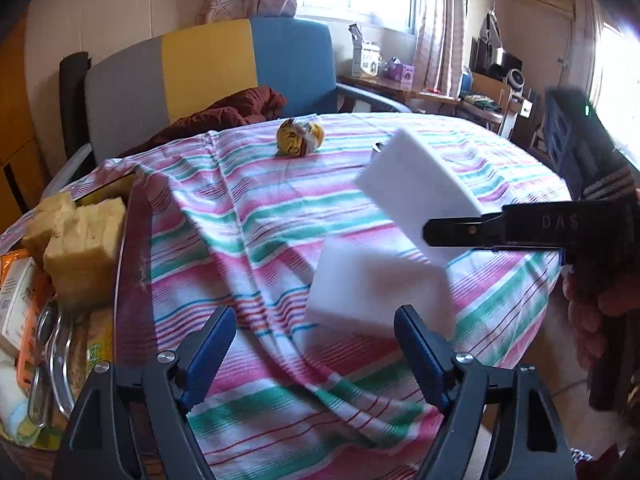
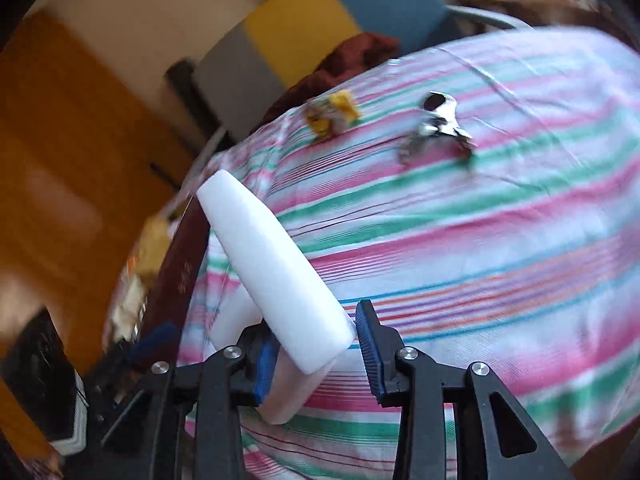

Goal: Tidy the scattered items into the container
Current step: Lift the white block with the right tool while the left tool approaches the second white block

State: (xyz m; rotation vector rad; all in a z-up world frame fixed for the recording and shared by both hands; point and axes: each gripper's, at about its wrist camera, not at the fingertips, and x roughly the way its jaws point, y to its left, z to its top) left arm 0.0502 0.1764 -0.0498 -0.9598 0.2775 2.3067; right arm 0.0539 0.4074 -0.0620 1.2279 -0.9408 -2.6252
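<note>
My right gripper (image 2: 316, 322) is shut on a white foam block (image 2: 272, 264) and holds it tilted above the striped tablecloth. In the left wrist view that block (image 1: 416, 188) hangs at the tip of the right gripper (image 1: 440, 232), which comes in from the right. A second white foam block (image 1: 380, 284) lies on the cloth just beyond my left gripper (image 1: 316, 320), which is open with nothing between its fingers. The container (image 1: 124, 240), a dark-rimmed basket at the left edge, holds yellow sponges (image 1: 84, 248), packets and metal utensils.
A yellow crumpled item (image 1: 300, 138) sits near the far table edge, and shiny metal pieces (image 2: 440, 120) lie to its right. A chair (image 1: 208, 68) with a dark red cloth stands behind the table. A person's hand (image 1: 592, 312) holds the right gripper.
</note>
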